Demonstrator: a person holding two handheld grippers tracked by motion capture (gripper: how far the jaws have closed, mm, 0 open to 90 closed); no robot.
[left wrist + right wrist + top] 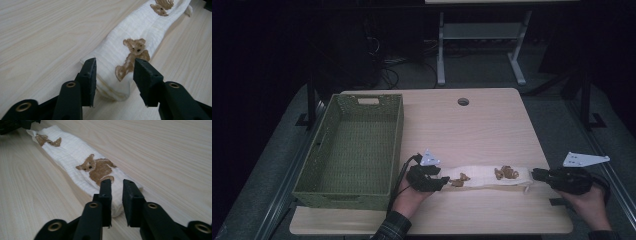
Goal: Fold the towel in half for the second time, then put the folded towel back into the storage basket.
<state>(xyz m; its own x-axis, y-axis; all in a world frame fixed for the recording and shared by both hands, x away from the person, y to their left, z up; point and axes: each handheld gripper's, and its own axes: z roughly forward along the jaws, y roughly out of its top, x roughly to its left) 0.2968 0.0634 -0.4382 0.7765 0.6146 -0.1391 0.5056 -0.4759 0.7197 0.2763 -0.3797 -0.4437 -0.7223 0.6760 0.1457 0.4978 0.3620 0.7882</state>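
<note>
A green woven basket (pixel 318 165) with cut-out handles is set on the left part of a light wooden table (pixel 482 125), its long side running away from the near edge. Nothing is seen inside it. A round cable hole (pixel 463 102) is cut near the table's far edge. Beyond the table, the white metal legs of a second table (pixel 441 55) are seen on a grey floor, and dark cables (pixel 389 70) are heaped beside them.
</note>
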